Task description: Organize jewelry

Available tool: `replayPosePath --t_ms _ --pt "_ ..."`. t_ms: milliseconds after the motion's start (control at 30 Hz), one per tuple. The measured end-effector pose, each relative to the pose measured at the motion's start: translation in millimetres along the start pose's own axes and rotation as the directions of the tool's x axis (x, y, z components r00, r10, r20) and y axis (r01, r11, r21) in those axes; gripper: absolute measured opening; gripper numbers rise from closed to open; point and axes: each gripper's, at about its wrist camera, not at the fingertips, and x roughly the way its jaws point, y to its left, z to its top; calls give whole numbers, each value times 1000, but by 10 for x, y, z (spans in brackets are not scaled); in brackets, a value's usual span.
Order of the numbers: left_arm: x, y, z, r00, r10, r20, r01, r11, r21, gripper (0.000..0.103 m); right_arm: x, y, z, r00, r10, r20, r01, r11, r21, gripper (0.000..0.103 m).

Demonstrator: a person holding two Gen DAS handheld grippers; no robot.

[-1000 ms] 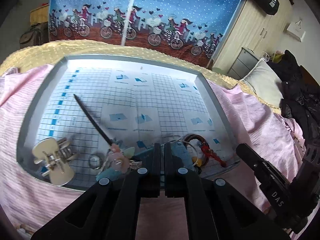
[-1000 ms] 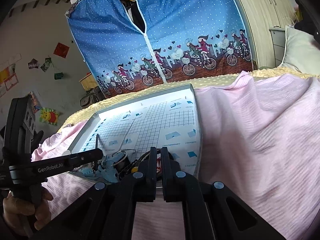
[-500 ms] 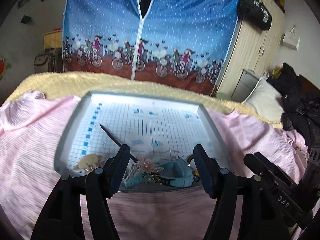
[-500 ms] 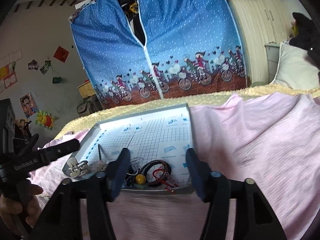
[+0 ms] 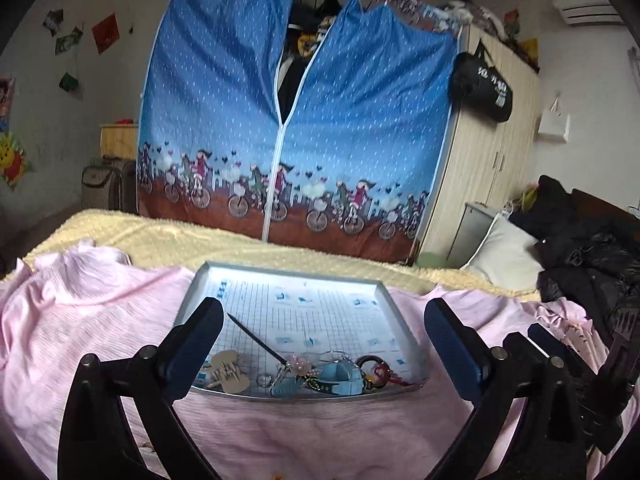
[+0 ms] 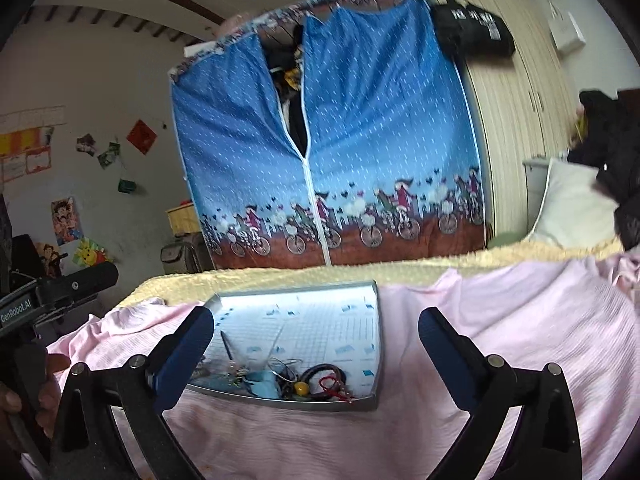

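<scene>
Left wrist view: the left gripper (image 5: 320, 354) gapes wide, empty, above a grey tray (image 5: 394, 312) on pink bedding. Along its near edge, left to right: cream hair clip (image 5: 229, 370), black stick (image 5: 256, 340), blue band (image 5: 340, 376), dark ring (image 5: 370, 361). The right gripper (image 6: 316, 350) likewise spreads empty.
</scene>
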Motion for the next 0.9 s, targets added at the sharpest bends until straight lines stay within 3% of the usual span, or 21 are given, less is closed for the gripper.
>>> replayPosePath --t_ms 100,567,900 --pt "-212 -8 20 999 -23 29 22 1000 11 99 -146 89 4 1000 2 26 -2 1000 -3 103" --pt "-1071 86 -143 995 13 100 -16 999 31 99 -918 577 -117 989 13 149 -5 999 -51 103" --pt "-1628 246 -343 993 61 105 -58 998 -32 99 -1419 800 -414 989 -12 150 15 1000 -22 103"
